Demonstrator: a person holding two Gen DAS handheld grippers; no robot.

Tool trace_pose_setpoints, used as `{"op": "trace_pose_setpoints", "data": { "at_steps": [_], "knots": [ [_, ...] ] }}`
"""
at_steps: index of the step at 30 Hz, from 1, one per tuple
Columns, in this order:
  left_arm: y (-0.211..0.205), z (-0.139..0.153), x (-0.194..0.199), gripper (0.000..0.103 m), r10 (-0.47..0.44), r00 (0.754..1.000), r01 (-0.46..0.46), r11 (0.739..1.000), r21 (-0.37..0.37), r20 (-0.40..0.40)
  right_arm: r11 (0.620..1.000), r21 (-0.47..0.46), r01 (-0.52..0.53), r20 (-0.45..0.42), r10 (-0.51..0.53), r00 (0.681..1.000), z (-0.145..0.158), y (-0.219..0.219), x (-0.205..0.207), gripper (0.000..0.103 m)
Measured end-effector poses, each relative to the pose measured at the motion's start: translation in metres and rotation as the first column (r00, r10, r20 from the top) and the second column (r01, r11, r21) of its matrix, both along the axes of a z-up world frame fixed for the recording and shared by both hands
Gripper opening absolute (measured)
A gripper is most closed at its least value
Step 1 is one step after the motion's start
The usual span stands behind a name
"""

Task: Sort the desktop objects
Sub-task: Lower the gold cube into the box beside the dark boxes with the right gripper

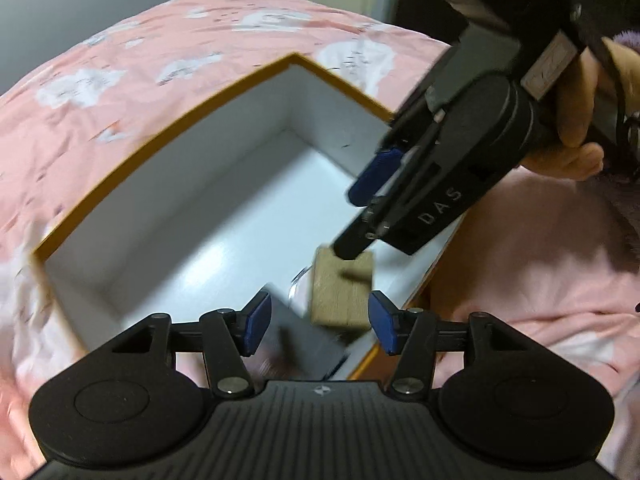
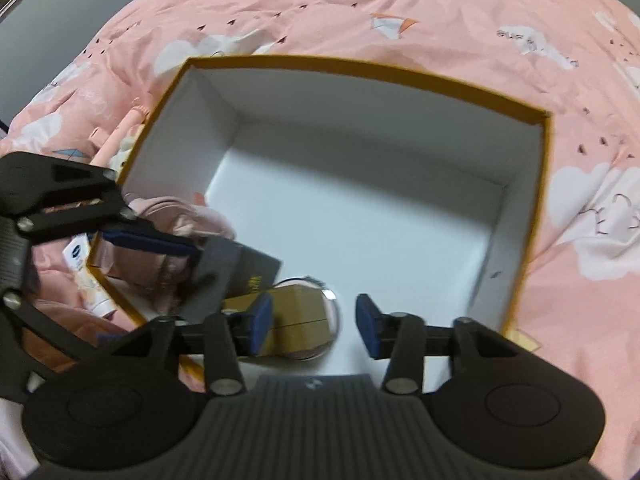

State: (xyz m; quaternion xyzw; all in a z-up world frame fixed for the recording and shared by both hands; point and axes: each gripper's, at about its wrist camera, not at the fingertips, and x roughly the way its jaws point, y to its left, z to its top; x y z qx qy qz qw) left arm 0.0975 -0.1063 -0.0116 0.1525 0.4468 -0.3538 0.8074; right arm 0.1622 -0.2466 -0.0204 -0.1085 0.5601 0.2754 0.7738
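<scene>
Broadly, largest first:
Bedspread (image 2: 440, 20): pink with white clouds, under and around everything.
Box (image 2: 360, 65): open, orange rim, white inside; ahead of and beneath both grippers.
Dark booklet (image 2: 240, 268): tilted in the box's near corner, just past the left gripper (image 1: 319, 322) (blurred).
Tan block (image 1: 340, 292): on the box floor, between the left gripper's spread, empty pads.
Round mirror (image 2: 332, 312): partly under the block.
Right gripper (image 2: 314, 326): pads apart, gripping nothing; the block sits at its left pad.
</scene>
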Motion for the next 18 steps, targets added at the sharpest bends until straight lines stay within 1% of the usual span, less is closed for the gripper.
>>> {"op": "trace_pose_setpoints", "data": {
  "at_steps": [2,6,9,13,18],
  "knots": [
    [0.012,0.007,-0.001,0.063,0.041,0.999,-0.041,0.999,0.003,0.008,0.999,-0.032,-0.040,0.009,0.040,0.999,-0.002,0.012,-0.005,0.057],
    [0.032,0.015,-0.003,0.063,0.127,0.992,-0.128,0.992,0.009,0.017,0.987,-0.101,-0.124,0.005,0.125,0.992,-0.008,0.036,-0.012,0.062],
    [0.045,0.018,-0.007,0.063,0.173,0.985,-0.173,0.985,-0.010,0.021,0.974,-0.146,-0.175,-0.015,0.175,0.984,-0.014,0.050,-0.014,0.066],
    [0.054,0.017,-0.008,0.063,0.198,0.980,-0.198,0.979,-0.038,0.009,0.940,-0.248,-0.235,-0.019,0.238,0.971,-0.025,0.067,-0.016,0.067],
    [0.063,0.017,-0.009,0.063,0.215,0.977,-0.215,0.975,-0.061,-0.003,0.922,-0.272,-0.275,-0.058,0.269,0.961,-0.031,0.077,-0.012,0.069]
  ]
}}
